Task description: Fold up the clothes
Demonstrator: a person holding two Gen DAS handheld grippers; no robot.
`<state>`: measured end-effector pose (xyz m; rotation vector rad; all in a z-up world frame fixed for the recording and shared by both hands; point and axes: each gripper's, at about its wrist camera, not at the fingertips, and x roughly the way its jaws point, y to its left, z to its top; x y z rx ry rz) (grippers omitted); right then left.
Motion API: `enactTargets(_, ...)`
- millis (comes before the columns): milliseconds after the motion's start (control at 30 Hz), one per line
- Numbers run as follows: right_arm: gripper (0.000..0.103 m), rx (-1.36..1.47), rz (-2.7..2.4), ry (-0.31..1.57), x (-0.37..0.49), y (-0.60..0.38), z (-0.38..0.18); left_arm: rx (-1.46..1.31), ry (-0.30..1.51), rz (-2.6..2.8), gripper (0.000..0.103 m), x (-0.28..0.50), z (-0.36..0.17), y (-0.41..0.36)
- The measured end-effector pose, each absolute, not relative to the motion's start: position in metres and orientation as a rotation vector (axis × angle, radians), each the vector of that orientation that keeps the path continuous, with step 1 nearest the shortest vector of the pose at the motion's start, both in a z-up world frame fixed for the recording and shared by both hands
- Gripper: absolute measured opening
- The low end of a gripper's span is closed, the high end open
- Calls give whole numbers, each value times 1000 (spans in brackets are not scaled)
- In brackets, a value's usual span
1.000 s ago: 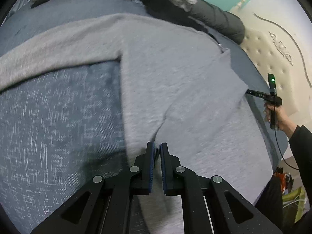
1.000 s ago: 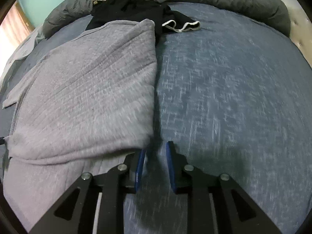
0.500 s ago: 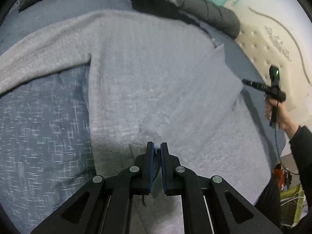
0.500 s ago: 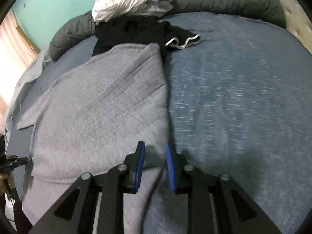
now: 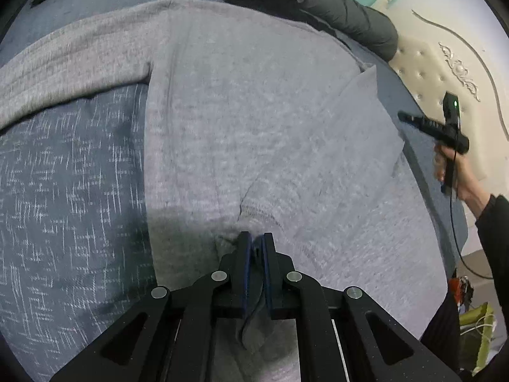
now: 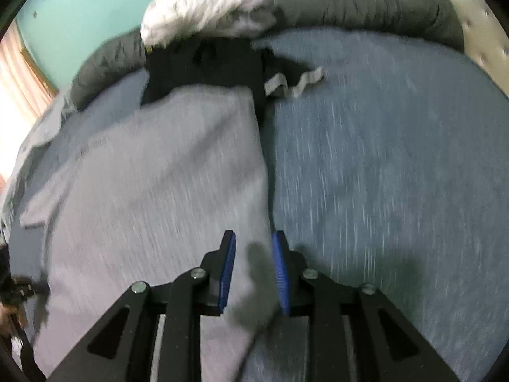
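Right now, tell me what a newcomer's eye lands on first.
The big grey sweater spread across the blue bedspread, with the left claw pinching a fold of it. At the far end of the bed, a white heap tops a black garment.

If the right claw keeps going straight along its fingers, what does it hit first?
Probably the grey sweater: its right edge already lies between the open right claw fingers. Beyond that edge sits the black garment, though blur makes depth uncertain.

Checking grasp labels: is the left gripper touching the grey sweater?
Touching. Left wrist view: left gripper jaws shut on a fold of grey sweater.
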<state>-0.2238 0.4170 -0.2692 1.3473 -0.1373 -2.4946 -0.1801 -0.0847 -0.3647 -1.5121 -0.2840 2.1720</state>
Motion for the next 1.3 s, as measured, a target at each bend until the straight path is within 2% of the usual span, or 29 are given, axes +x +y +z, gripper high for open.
enactTargets(367,25,1390,-2525,-102,-288,374,-278,-1513,-295,2116,7,-191,-375,-86)
enactTargets(500,25,1438,-2546,25,-309,362,-291,-1495,-261,2118,7,-193,-374,-85)
enactTargets(767,25,1417,-2614,-62,-328,369,-297,-1501,-259,2114,7,-195,-380,-82)
enactTargets(1100,26,1260,-2578,-256,-239,385,-244,-1485,-353,2176,8,-196,-363,-90)
enactTargets(1233,27,1213,-2511,-320,-180,376,-236,-1469,-423,2231,21,-197,-348,-105)
enactTargets(1300,27,1207,-2494,-343,-158,370,-237,-1471,-455,2257,22,-197,-342,-115)
